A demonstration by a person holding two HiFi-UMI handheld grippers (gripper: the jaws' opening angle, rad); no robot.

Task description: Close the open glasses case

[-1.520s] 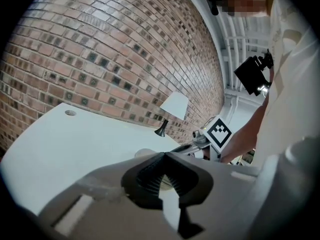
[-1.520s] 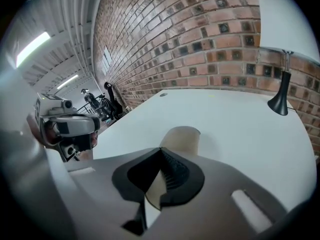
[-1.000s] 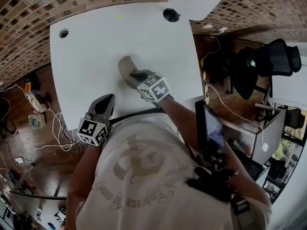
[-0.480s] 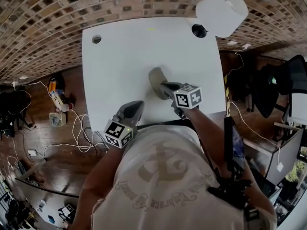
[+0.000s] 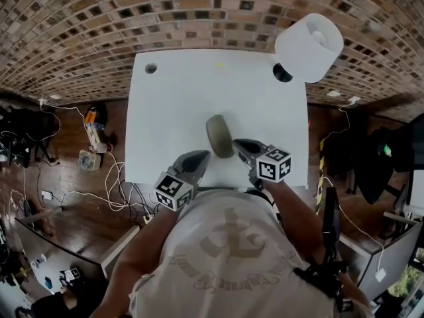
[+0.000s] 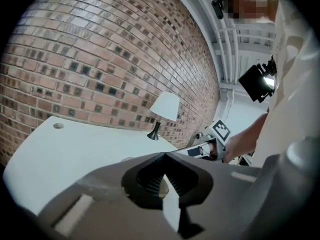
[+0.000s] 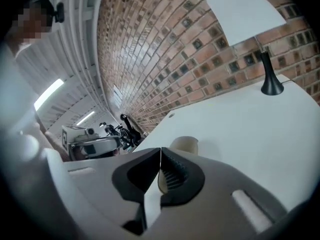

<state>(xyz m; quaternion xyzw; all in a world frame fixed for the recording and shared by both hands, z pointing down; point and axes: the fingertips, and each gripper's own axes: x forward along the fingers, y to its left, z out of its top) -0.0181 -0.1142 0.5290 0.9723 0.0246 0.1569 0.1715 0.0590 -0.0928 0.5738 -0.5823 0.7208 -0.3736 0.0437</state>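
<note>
Noting tan oval glasses case (image 5: 219,135) lying flat with lid down, near the middle of white square table (image 5: 165,105). Holding left grey gripper (image 5: 201,155) near the case's near-left side, clear of it, jaws pressing together on nothing. Holding right grey gripper (image 5: 238,142) just beside the case's right side, jaws likewise meeting, empty. Spotting white-shaded lamp (image 5: 309,47) standing at the far right corner.
</note>
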